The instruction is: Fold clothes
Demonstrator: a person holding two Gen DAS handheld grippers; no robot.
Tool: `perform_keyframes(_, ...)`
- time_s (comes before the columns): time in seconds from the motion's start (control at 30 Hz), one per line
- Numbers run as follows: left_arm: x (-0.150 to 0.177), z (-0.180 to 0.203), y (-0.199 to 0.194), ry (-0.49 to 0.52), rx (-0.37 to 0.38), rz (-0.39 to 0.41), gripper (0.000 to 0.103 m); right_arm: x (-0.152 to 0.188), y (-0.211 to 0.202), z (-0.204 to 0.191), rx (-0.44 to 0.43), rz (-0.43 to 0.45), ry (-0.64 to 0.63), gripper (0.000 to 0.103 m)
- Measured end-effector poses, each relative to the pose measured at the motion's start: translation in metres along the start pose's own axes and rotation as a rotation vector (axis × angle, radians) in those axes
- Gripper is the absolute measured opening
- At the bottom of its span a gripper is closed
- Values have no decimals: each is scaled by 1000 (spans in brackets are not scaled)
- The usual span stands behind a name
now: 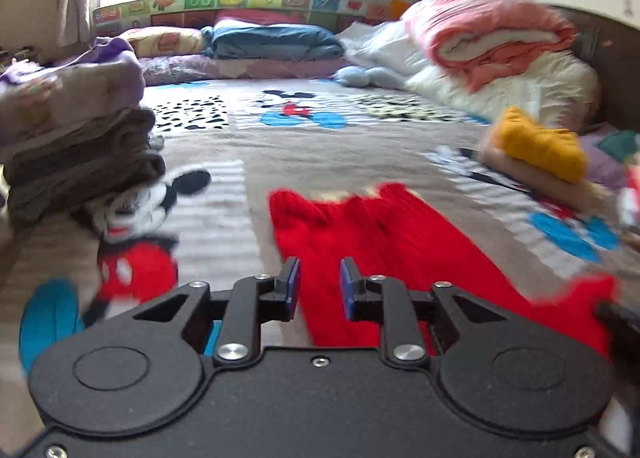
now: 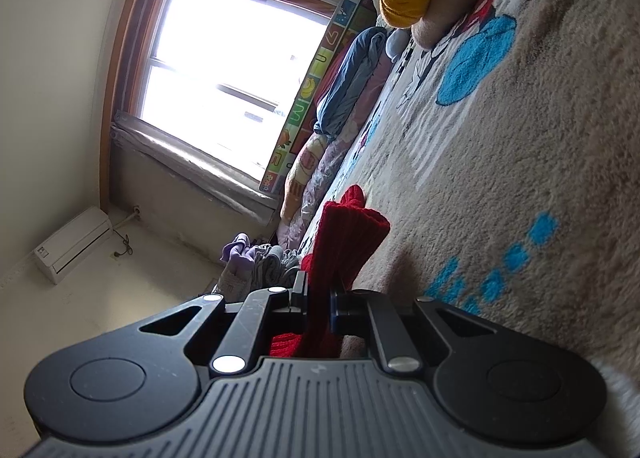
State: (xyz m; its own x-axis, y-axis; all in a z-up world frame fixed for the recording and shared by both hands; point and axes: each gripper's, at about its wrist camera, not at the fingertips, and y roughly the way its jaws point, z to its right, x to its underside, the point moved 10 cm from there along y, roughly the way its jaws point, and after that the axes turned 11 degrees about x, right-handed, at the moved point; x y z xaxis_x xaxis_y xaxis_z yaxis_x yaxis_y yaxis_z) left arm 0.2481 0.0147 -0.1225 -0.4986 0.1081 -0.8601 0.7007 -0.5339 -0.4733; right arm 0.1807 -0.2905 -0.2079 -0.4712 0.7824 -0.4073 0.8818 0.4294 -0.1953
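Observation:
A red knitted garment [image 1: 384,242] lies spread on the Mickey Mouse blanket [image 1: 320,149] that covers the bed. My left gripper [image 1: 319,286] is open and empty, its blue pads just above the garment's near edge. My right gripper [image 2: 319,304] is rolled on its side and shut on a fold of the red garment [image 2: 344,246], which stands up from the blanket [image 2: 520,177] between the pads. The right gripper's black tip also shows at the right edge of the left wrist view, at the garment's right corner [image 1: 592,290].
A stack of folded clothes, purple and grey [image 1: 72,129], sits at the left. A yellow knit on a beige folded piece [image 1: 540,145] sits at the right. Pillows and a pink blanket roll [image 1: 488,33] lie at the far end under the window.

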Motion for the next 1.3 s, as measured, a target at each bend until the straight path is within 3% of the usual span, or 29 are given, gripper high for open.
perform_keyframes(0.03,11,12,-13,11,43,14,27,0,0,0,3,-1,0,12)
perform_keyframes(0.1,31,36,-33,49,133,23,61,1,1,1,13,-8,5,12)
perform_keyframes(0.13,41,49,-40,76,177,17,65,1,1,2,24,-10,9,12)
perform_keyframes(0.23,54,79,-47,218,231,6,65,1,3,2,55,-13,9,12)
perform_keyframes(0.47,84,91,-44,323,254,-58,66,-1,0,-10,184,1,-6,12)
perform_keyframes(0.7,112,95,-24,423,259,-195,67,-18,15,-70,267,11,-145,11)
perform_keyframes(0.9,107,89,-27,374,325,-218,68,-34,55,-135,314,-35,-307,11)
perform_keyframes(1.07,104,85,-30,305,382,-218,68,-26,109,-175,347,-92,-456,11)
perform_keyframes(1.3,97,74,-33,153,475,-199,70,-8,173,-187,407,-157,-516,11)
